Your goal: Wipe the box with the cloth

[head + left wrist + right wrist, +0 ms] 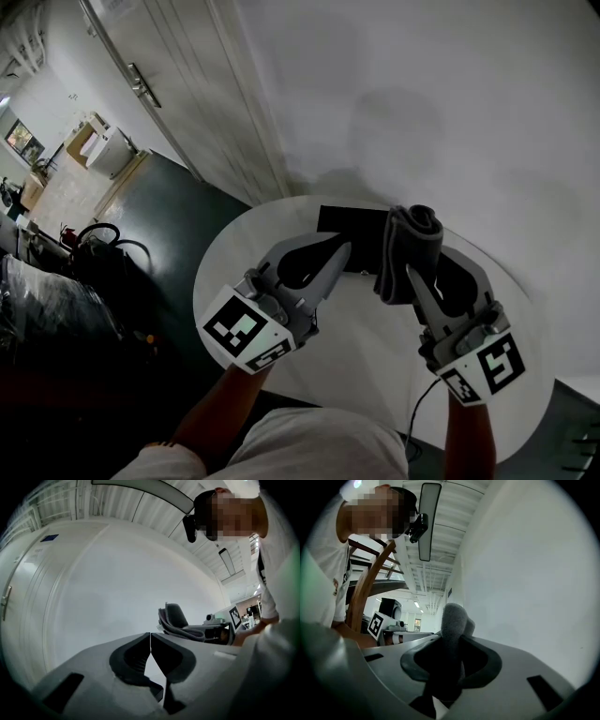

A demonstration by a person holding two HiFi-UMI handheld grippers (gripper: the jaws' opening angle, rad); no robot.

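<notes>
Both held level: left gripper point(150, 637) jaws together, right gripper point(451, 645) jaws clamping cloth point(413, 239).

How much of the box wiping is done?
Done: the right gripper has the folded grey cloth clamped in its jaws. In hand: the cloth is held up near the black box, apparently not touching it; the left gripper is shut, empty. Left: the wiping itself, which nothing here shows started.

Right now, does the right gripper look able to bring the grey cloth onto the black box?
Probably yes. The right gripper, shut on the cloth, hangs just beside the black box, with nothing between them. The shut left gripper hovers by the box's near edge and might crowd the wipe.
</notes>
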